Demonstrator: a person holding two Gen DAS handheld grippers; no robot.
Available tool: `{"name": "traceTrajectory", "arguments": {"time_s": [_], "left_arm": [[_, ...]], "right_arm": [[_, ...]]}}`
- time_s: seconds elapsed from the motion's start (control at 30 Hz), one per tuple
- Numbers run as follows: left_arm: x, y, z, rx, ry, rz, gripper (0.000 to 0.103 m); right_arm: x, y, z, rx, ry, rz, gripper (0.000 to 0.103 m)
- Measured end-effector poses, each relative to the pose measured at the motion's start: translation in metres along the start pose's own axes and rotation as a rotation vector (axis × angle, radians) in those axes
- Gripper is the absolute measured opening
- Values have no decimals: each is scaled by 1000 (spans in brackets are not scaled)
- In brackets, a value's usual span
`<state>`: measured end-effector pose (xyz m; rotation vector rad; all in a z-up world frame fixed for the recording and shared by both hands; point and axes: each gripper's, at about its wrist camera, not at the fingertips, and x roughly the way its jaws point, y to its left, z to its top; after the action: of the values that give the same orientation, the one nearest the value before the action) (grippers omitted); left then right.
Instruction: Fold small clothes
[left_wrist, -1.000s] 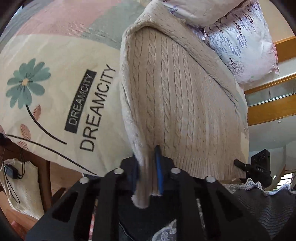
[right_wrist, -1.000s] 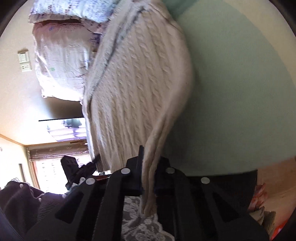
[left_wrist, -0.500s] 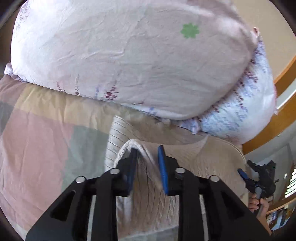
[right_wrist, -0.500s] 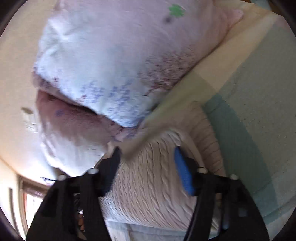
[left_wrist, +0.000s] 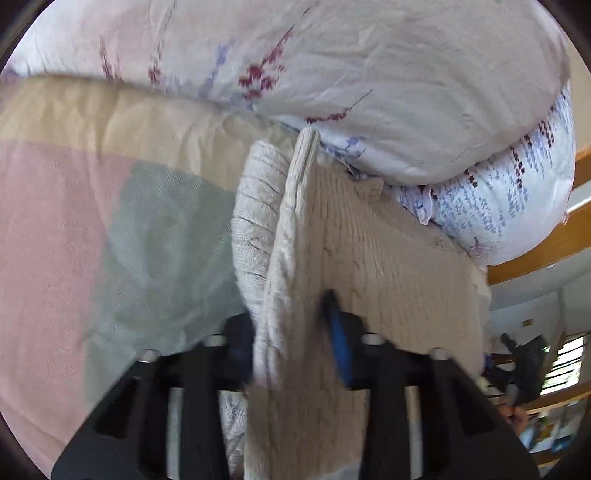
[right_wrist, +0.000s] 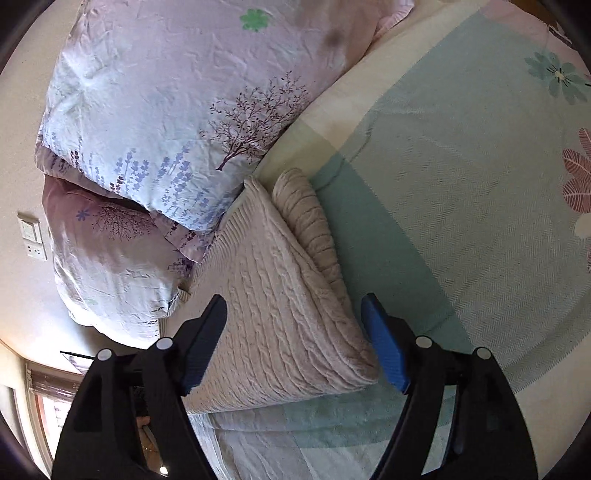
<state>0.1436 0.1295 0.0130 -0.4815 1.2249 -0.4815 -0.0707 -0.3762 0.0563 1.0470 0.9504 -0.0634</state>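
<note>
Bedspread (right_wrist: 461, 192) bare rightward; sweater (right_wrist: 273, 314) edge touches pillows (right_wrist: 177, 110).

Bed sheet (right_wrist: 461, 177): pastel blocks of mint green, cream and pink, herringbone weave; teal flower print (right_wrist: 559, 75) near the far corner, pink leaf print (right_wrist: 580, 181) at the right edge. Two pillows stacked at the head of the bed. Upper pillow (right_wrist: 177, 110): pale lilac, purple tree and lavender sprigs, one green flower. Lower pillow (right_wrist: 110, 254): same pattern, more in shadow. Wall switch plate (right_wrist: 31, 238) on the beige wall beside them. Wooden rail (left_wrist: 543, 247) beyond the pillows in the left view.
</note>
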Motion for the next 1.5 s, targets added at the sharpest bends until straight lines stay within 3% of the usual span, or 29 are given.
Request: {"name": "traceTrajectory", "arguments": {"time_s": [0.07, 0.1, 0.17, 0.27, 0.37, 0.47, 0.53, 0.57, 0.6, 0.63, 0.7, 0.73, 0.8, 0.83, 1.0, 1.07, 1.1, 1.13, 1.17, 1.23, 1.3, 1.4, 1.47, 1.5], "left_arm": [[-3, -3, 0, -48, -17, -8, 18], [-9, -14, -1, -26, -30, -1, 16], [-22, -47, -3, 15, -54, -61, 14], [-28, -137, -9, 126, -71, -200, 14], [6, -227, -21, 191, -29, -351, 14], [65, -282, -34, 102, 90, -512, 22], [87, -288, -44, -26, 195, -678, 25], [83, -286, -48, -35, 193, -700, 32], [74, -282, -48, -4, 155, -660, 59], [60, -273, -47, 40, 87, -571, 87], [35, -250, -45, 130, -44, -335, 94], [30, -238, -44, 150, -61, -211, 94], [30, -213, -46, 145, -29, -62, 94], [34, -206, -48, 143, 0, -33, 94], [68, -193, -73, 184, 129, 39, 93], [81, -195, -80, 174, 140, 27, 93], [83, -194, -82, 166, 104, 7, 90], [84, -193, -82, 166, 85, -32, 73], [85, -192, -82, 148, 83, -32, 70], [73, -183, -79, 133, 79, -107, 42], [52, -183, -74, 154, 86, -205, 39], [3, -176, -77, 247, 26, -210, 39], [-13, -165, -76, 290, -11, -142, 43], [-11, -162, -73, 317, -27, -58, 51]], "right_arm": [[8, 8, 4, -19, 11, 7, 75], [7, 10, 5, -30, 14, 9, 75], [2, 8, 11, -45, 11, 13, 75], [-12, 1, 23, -49, -4, 20, 75], [-22, -4, 40, -77, -21, 15, 75], [-26, -6, 57, -105, -29, 4, 75], [-27, -9, 66, -97, -18, 18, 80], [-28, -11, 71, -83, -5, 42, 83], [-30, -13, 74, -77, 5, 60, 89], [-29, -14, 76, -72, 21, 77, 92], [-18, -12, 80, -80, 85, 110, 92], [-10, -10, 81, -86, 118, 112, 92], [11, -4, 82, -99, 180, 95, 92], [19, -2, 83, -105, 198, 83, 92], [68, 12, 82, -133, 306, 41, 92], [76, 12, 78, -137, 302, 57, 67], [81, 12, 76, -134, 310, 58, 35], [83, 13, 73, -112, 299, 71, 34], [80, 15, 71, -105, 284, 86, 32], [70, 26, 65, -109, 263, 142, 29], [59, 44, 54, -121, 260, 227, 29], [58, 69, 34, -174, 274, 290, 28], [73, 79, 21, -196, 297, 285, 30], [85, 81, 16, -219, 311, 213, 35]]}}
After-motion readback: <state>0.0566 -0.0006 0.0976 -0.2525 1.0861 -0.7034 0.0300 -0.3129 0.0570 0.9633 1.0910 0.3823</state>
